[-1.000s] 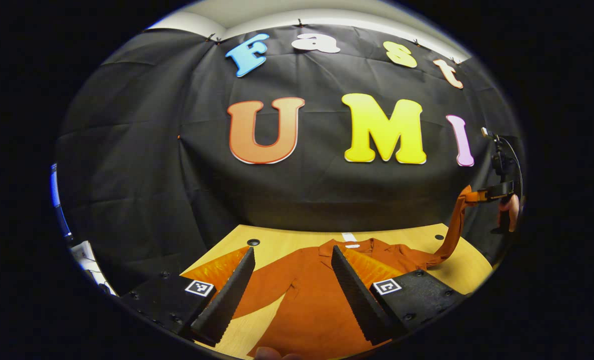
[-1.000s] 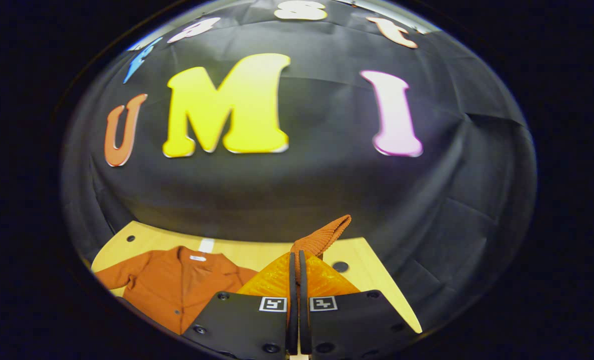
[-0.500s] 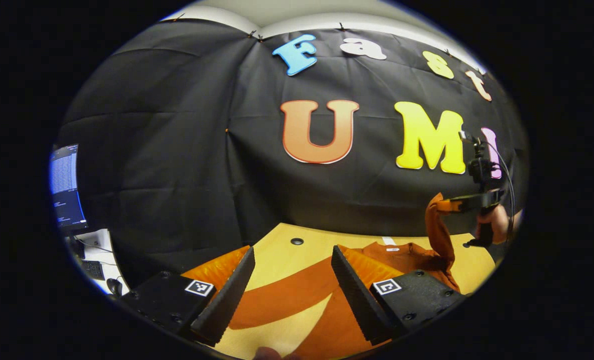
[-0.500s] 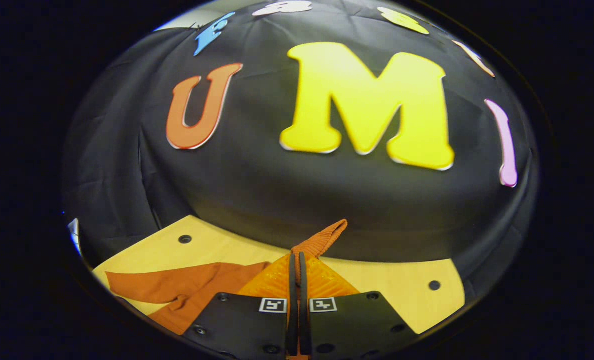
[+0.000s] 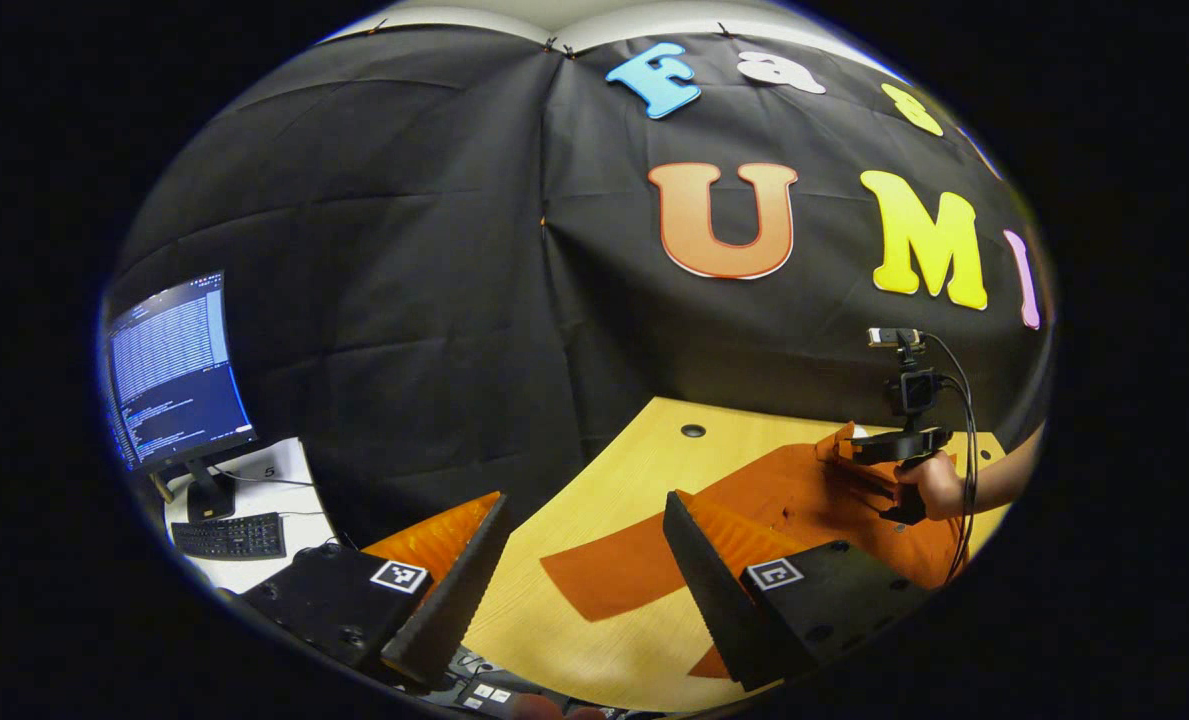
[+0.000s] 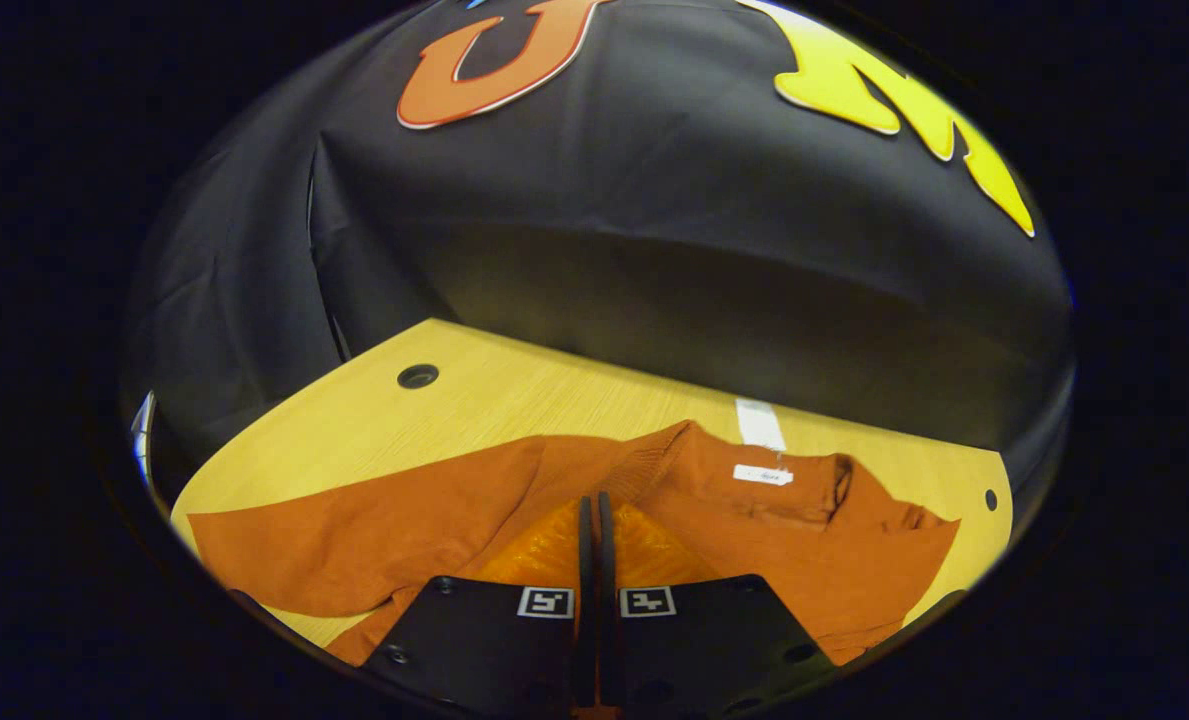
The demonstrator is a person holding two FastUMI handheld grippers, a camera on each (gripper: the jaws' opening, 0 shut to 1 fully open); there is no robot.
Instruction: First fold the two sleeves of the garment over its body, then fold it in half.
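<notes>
An orange long-sleeved garment (image 6: 814,540) lies flat on the wooden table (image 6: 514,400), collar and white label (image 6: 762,475) at the far side. My right gripper (image 6: 594,503) is shut on the right sleeve, whose ribbed cuff (image 6: 654,458) sticks out past the fingertips, low over the garment's body. The left gripper view has that gripper (image 5: 859,448) farther off, in a hand (image 5: 929,485), down on the garment (image 5: 774,490). My left gripper (image 5: 586,545) stands open above the table's near edge, with the left sleeve (image 5: 614,580) lying flat between and beyond its fingers.
A white tape strip (image 6: 757,425) marks the table behind the collar. Round holes (image 6: 417,376) sit near the table's corners. Off the table's left side stand a lit monitor (image 5: 174,370) and a keyboard (image 5: 229,537) on a white desk.
My right gripper has swung left and come down with the sleeve, from high in the air to the garment's body. My left gripper has turned left, bringing the monitor into view.
</notes>
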